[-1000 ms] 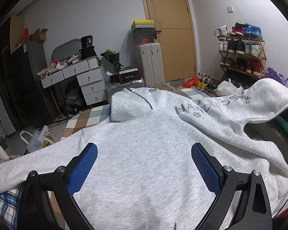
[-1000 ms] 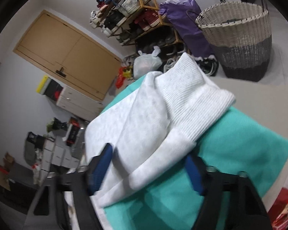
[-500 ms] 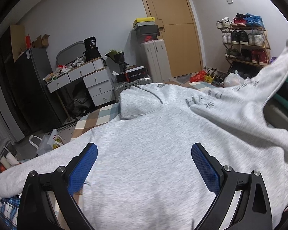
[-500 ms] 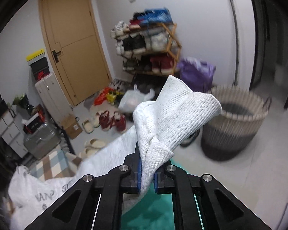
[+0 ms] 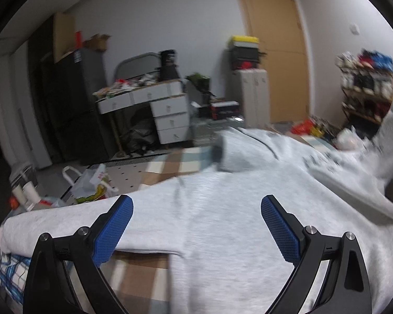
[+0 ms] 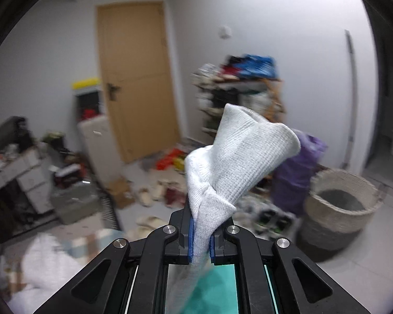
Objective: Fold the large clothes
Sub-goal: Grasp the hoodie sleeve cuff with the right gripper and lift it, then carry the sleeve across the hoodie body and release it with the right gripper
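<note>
A large light-grey hoodie [image 5: 222, 209] lies spread over a checked cover, its hood toward the far side. My left gripper [image 5: 196, 217] hovers open just above the body of the hoodie, blue pads wide apart and holding nothing. In the right wrist view my right gripper [image 6: 201, 238] is shut on the ribbed cuff [image 6: 238, 157] of the hoodie's sleeve, lifted high above the floor. That raised sleeve [image 5: 390, 120] climbs out of frame at the right edge of the left wrist view.
A white desk with drawers [image 5: 154, 107], a black cabinet [image 5: 70, 104] and bags on the floor [image 5: 91, 185] stand left. A wooden door [image 6: 136, 78], a shoe rack [image 6: 238, 89], a purple bag [image 6: 298, 172] and a woven basket [image 6: 340, 206] are ahead. A teal cloth [image 6: 214, 287] lies below.
My right gripper closed on the sleeve cuff and lifted it high, rolling upright. The left gripper drifted sideways over the hoodie, still open, and the sleeve rose on the right.
</note>
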`<state>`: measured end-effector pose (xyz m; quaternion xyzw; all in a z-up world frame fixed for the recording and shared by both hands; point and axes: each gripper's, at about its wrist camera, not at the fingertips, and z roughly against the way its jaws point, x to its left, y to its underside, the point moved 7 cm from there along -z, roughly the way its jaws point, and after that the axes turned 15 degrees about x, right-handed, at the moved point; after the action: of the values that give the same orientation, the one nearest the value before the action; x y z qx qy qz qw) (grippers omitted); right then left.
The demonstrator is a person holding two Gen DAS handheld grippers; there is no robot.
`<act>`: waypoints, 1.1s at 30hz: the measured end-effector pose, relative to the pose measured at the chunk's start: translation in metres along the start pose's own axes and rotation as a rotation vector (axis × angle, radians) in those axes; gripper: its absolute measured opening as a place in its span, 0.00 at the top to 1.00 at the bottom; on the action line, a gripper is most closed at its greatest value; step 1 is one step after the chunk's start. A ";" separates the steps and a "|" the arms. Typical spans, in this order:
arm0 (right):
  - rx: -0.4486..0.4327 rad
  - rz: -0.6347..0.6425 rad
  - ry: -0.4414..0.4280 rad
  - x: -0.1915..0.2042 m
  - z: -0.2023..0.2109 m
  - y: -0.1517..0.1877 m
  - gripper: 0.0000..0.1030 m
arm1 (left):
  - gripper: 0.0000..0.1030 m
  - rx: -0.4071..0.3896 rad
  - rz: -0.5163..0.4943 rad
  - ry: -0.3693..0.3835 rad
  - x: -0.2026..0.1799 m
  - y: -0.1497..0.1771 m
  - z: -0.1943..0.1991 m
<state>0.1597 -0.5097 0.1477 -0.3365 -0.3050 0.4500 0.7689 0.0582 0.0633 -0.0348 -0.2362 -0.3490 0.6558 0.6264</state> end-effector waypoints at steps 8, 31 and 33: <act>0.038 0.238 -0.409 0.232 0.019 0.071 0.92 | 0.07 -0.006 0.220 -0.084 0.081 0.004 -0.002; 0.691 0.596 -0.793 0.436 -0.071 0.407 0.45 | 0.07 -0.002 0.333 -0.099 0.123 0.016 -0.016; 0.597 0.578 -0.726 0.413 -0.073 0.371 0.34 | 0.07 0.004 0.313 -0.108 0.118 0.016 -0.018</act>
<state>0.2042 -0.0198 -0.1201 0.0028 -0.3049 0.7968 0.5217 0.0488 0.1834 -0.0428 -0.2510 -0.3398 0.7576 0.4975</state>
